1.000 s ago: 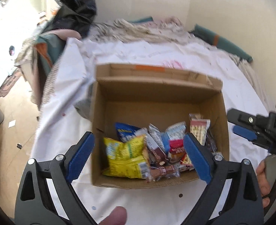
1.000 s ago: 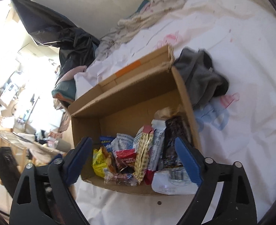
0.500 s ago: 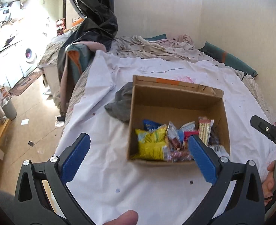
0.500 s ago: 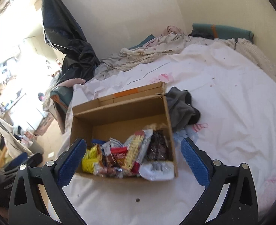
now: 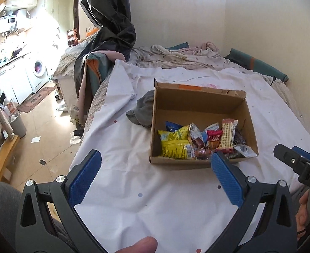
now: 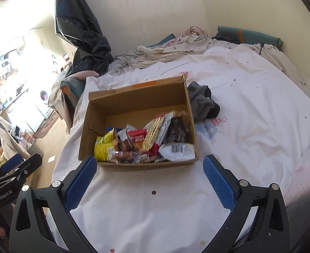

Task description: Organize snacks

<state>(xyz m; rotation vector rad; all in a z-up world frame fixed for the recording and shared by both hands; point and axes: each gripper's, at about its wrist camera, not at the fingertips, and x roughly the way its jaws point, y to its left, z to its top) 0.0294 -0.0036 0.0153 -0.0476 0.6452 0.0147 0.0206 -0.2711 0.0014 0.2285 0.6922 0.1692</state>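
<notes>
One cardboard box [image 5: 199, 103], two tongs [image 5: 155, 175].

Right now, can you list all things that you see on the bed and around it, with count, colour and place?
cardboard box: one, brown, open, on the white sheet
snack packets: several, yellow, blue, red, cream and dark, inside the box near its front wall; exact count unclear
white packet: one, with barcode, in the box's front corner
grey cloth: one, crumpled, on the sheet touching the box's side
white sheet: one, dotted, covering the bed
rumpled bedding: pale, at the far end by the wall
black plastic bag: one, beside the bed
washing machine: one, white, far room
left gripper: blue pads, open, empty
right gripper: blue pads, open, empty
</notes>
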